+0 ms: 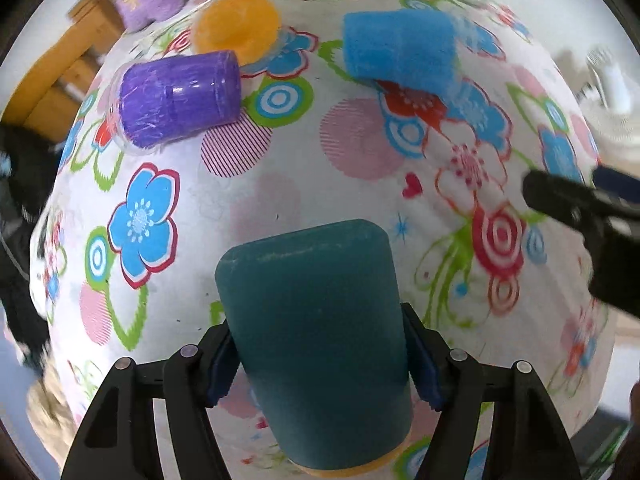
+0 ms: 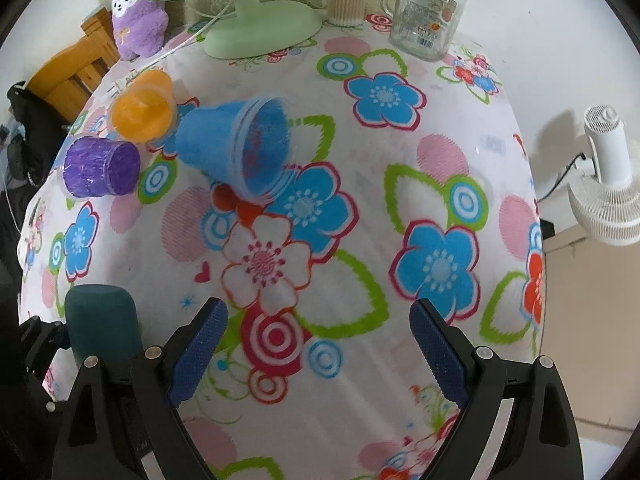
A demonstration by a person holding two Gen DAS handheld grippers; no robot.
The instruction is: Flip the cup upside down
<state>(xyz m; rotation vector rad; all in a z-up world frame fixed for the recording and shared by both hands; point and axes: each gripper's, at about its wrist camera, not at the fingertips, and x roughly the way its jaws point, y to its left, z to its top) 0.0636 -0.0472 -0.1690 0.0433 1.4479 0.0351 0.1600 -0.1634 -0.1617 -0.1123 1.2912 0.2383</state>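
Covering the whole worktop (image 2: 400,152) is a cloth with big bright flowers, and all the cups sit on it.

At the far edge stand a green fan (image 2: 256,28) and a glass jar (image 2: 428,16). The jar has a label, but the writing is too small to read.

Closer in, a blue cup (image 2: 236,148) lies tipped on its side with its mouth toward the right gripper (image 2: 318,356). An orange cup (image 2: 142,106) and a purple cup (image 2: 100,168) lie beside it.

The dark green cup (image 1: 320,328) is the one being flipped, I think. The left gripper (image 1: 320,364) has its fingers squeezed on both sides of it. Its flat bottom points away from the fingers, and its long side runs the same way the fingers point. It looks about upside down already, so setting it down may be next.

The right gripper's fingers are spread wide with nothing in them. It sits just beside the dark green cup.
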